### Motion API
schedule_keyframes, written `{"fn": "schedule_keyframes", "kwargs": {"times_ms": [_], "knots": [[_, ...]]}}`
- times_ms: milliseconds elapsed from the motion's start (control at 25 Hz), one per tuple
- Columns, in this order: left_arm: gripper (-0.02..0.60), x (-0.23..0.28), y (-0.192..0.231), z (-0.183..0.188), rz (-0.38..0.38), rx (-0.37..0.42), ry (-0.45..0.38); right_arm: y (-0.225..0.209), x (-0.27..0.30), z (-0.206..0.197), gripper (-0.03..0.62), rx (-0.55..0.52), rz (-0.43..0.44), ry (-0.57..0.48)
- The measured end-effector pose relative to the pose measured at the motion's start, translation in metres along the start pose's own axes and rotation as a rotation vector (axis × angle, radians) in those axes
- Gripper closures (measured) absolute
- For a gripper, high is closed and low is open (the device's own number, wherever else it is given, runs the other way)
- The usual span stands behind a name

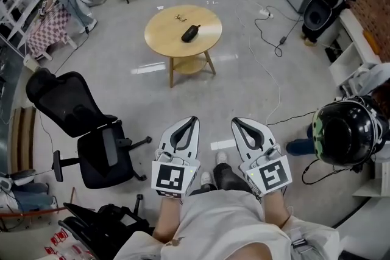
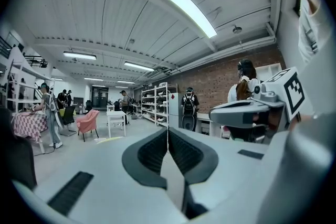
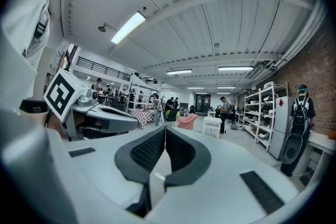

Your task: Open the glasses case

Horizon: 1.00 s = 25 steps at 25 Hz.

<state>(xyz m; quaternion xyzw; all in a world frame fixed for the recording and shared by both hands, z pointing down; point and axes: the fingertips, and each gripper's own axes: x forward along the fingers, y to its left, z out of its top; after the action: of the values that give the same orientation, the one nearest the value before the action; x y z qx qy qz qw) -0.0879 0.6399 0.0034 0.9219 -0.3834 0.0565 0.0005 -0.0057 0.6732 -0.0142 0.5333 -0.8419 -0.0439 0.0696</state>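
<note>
Floor (image 1: 256,88) of grey concrete fills most of my head view. A black office chair (image 1: 79,125) stands at its left. The round wooden desk (image 1: 164,33) stands well ahead of me. My left tool (image 1: 194,120) and right tool (image 1: 235,121) are side by side, well short of the desk, both clenched on nothing. The dark glasses case (image 1: 191,33) lies near the desk's middle.

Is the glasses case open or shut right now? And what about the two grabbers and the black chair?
Dark oblong glasses case: looks shut, lying on the round wooden table.
Left gripper: shut, holding nothing, well short of the table.
Right gripper: shut, holding nothing, well short of the table.
Black office chair: upright, nobody in it.
</note>
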Motion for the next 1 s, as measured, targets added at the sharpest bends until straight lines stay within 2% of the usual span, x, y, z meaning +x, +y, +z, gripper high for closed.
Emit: {"fn": "schedule_keyframes", "kwargs": {"times_ms": [680, 1000], "knots": [[0.56, 0.127, 0.033, 0.015, 0.132, 0.016, 0.032, -0.115, 0.081, -0.006, 0.573, 0.037, 0.148, -0.086], [0.56, 0.17, 0.048, 0.017, 0.163, 0.026, 0.058, -0.15, 0.111, -0.01, 0.573, 0.069, 0.188, -0.098]]}}
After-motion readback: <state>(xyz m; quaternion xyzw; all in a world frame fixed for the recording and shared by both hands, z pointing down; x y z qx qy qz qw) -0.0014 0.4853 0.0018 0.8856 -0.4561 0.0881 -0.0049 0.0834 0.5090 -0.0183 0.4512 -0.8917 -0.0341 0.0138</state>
